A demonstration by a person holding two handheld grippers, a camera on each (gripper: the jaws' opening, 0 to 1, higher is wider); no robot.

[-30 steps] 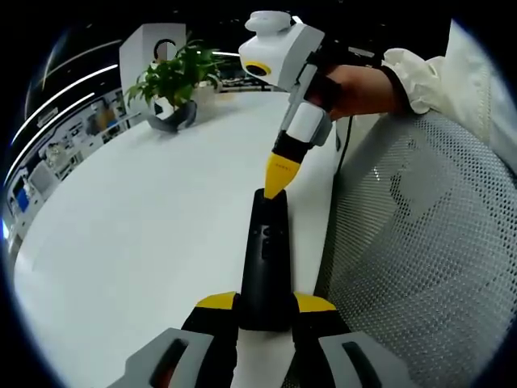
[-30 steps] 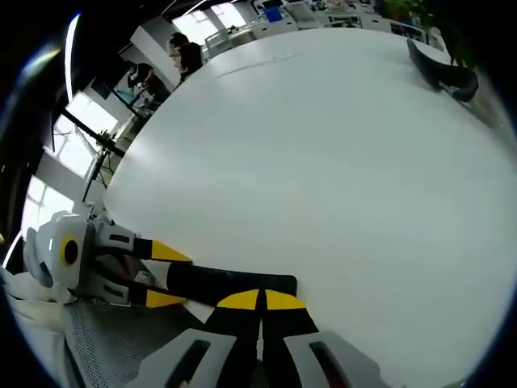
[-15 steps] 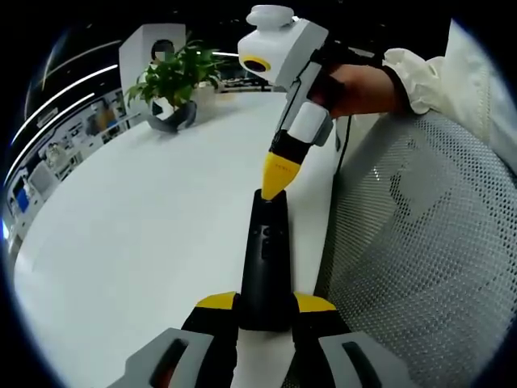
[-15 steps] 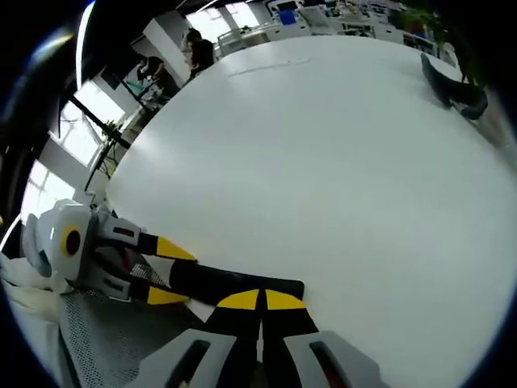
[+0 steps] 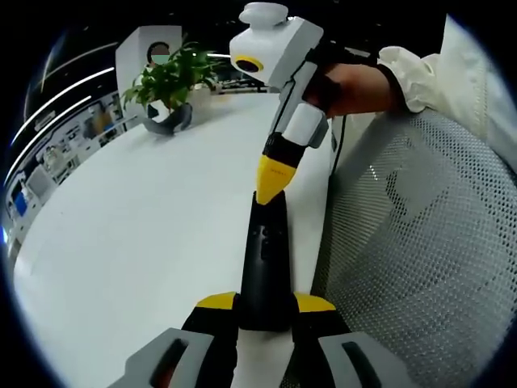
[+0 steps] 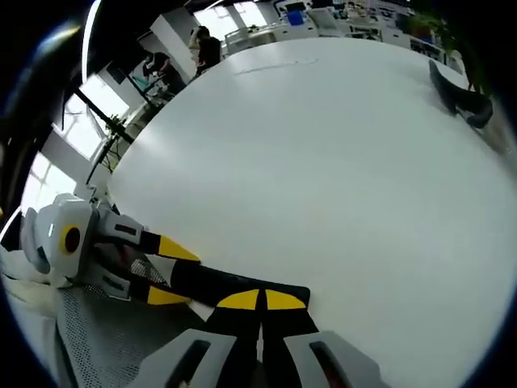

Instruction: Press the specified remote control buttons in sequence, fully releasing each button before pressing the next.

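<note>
A long black remote control (image 5: 265, 259) lies along the near edge of the white table (image 5: 137, 218), its buttons facing up. My left gripper (image 5: 265, 309) is shut on the remote's near end, one yellow-tipped jaw on each side. My right gripper (image 5: 271, 192) comes down from above, held by a hand in a black glove and white sleeve, its yellow tips shut together at the remote's far end. In the right gripper view the right gripper (image 6: 260, 299) is shut with its tips over the remote (image 6: 234, 284), and the left gripper (image 6: 161, 272) clamps the other end.
A potted green plant (image 5: 167, 89) stands at the far side of the table; its dark pot (image 6: 462, 95) is at the upper right of the right gripper view. A white mesh chair back (image 5: 420, 259) lies right of the table edge. People stand far off (image 6: 202, 50).
My right gripper has drifted slightly up and left over the remote's far end. The left gripper and the remote have kept still.
</note>
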